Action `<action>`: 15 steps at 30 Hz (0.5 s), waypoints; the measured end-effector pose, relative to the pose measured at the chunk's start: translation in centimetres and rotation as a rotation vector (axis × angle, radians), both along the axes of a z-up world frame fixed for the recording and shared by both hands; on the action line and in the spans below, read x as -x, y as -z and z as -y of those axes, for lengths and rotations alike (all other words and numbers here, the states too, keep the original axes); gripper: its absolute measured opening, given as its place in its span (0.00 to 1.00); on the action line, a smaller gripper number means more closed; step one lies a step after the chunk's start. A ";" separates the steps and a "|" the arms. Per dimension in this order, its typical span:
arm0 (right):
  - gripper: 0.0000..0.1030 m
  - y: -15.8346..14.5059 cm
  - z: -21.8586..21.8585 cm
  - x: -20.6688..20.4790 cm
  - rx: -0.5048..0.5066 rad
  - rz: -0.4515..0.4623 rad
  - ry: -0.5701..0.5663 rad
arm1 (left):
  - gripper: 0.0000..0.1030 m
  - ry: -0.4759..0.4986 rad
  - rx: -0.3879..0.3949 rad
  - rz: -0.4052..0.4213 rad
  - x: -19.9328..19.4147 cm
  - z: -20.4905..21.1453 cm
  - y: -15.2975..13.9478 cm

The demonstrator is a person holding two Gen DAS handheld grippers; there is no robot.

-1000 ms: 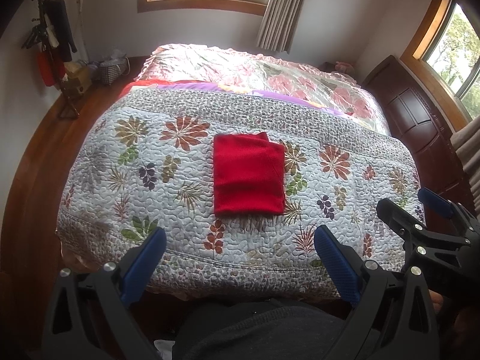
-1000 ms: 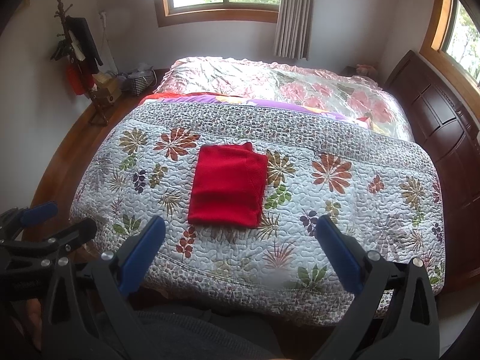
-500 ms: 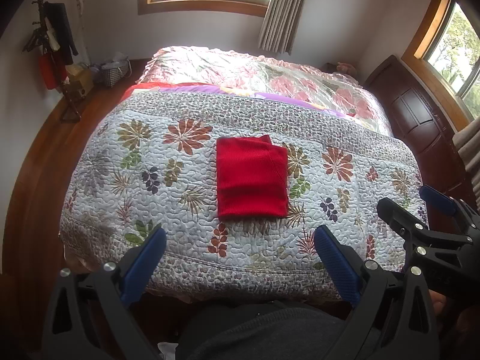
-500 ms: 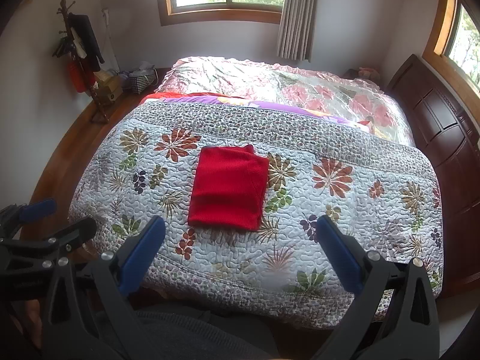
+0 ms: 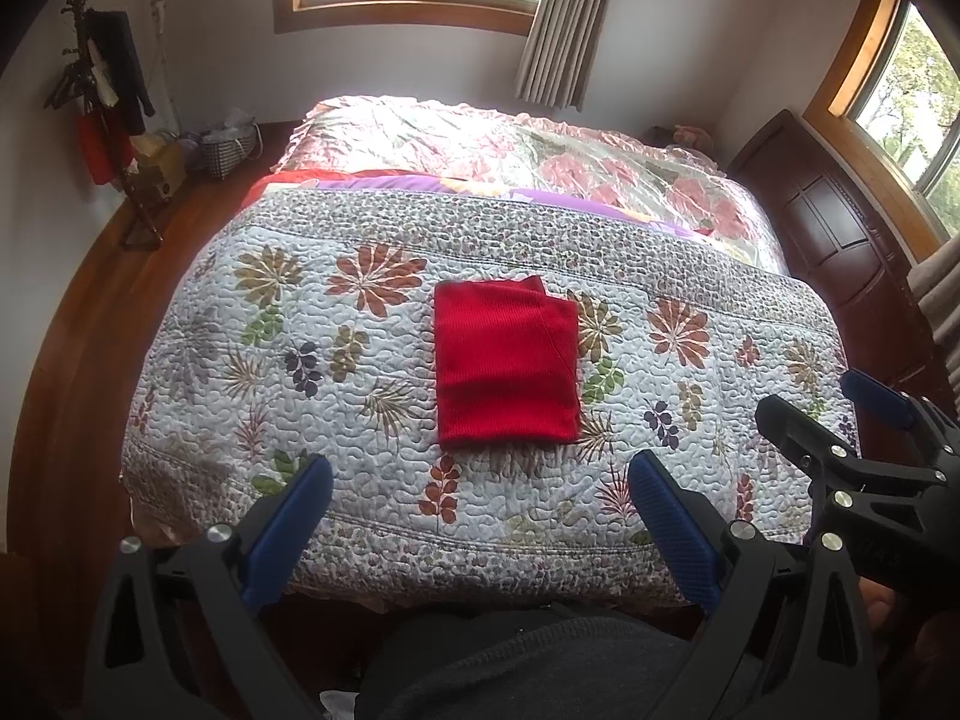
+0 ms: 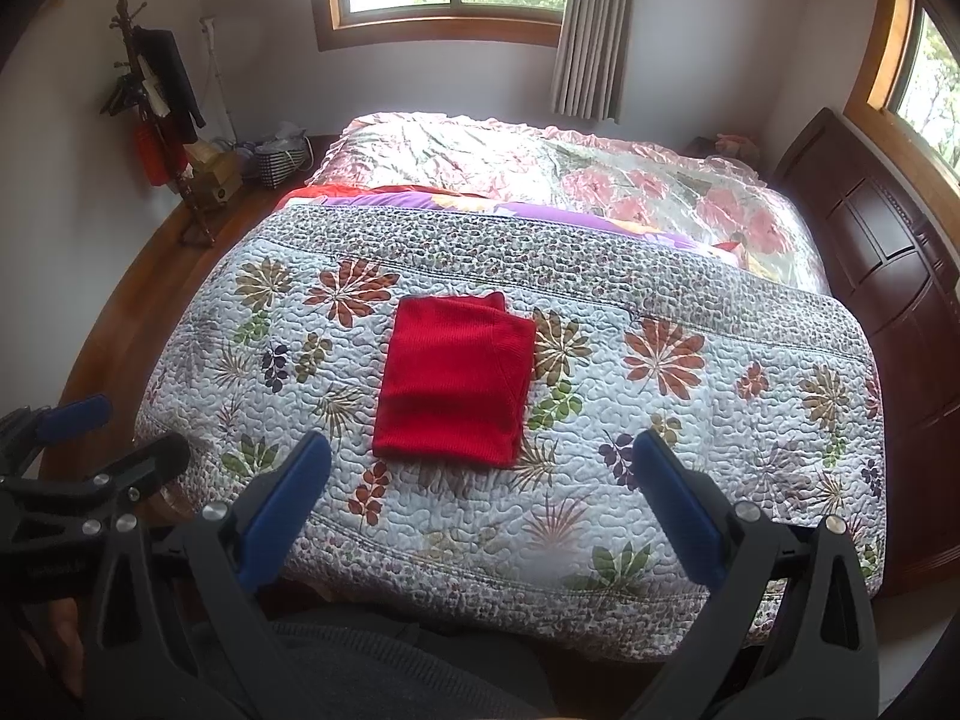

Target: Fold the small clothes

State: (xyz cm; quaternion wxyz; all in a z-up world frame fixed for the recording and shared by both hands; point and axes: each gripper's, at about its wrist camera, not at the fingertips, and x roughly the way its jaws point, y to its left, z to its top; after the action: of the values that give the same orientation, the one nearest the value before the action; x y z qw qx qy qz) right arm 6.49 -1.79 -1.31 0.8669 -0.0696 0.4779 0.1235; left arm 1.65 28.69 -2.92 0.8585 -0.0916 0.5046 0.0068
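On the bed's floral quilt (image 5: 336,396), a folded red garment (image 5: 504,363) lies flat, bare quilt on every side, well back from the near edge. Both the left gripper (image 5: 480,504) and right gripper (image 6: 483,495) hang released, apart from it; no writing is legible.

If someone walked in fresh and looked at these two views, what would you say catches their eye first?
The folded red garment stands out first, a neat bright rectangle lying flat near the middle of the floral quilt that covers the near end of the bed. Next come the left gripper and right gripper, both held back over the bed's near edge with jaws wide apart and holding nothing.
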 end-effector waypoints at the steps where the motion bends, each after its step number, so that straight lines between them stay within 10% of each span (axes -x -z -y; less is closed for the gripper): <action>1: 0.97 0.0 0.0 -0.1 0.001 -0.001 0.001 | 0.96 0.001 0.000 0.000 0.0 0.0 0.0; 15: 0.97 0.7 0.0 -1.3 0.000 -0.006 0.015 | 0.96 0.018 -0.004 -0.005 -1.7 0.1 0.5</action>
State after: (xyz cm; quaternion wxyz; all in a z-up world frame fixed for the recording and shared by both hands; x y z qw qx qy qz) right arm 7.81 -1.84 -1.99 0.8663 -0.0656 0.4811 0.1175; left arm 3.37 28.60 -3.38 0.8574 -0.0855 0.5075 0.0005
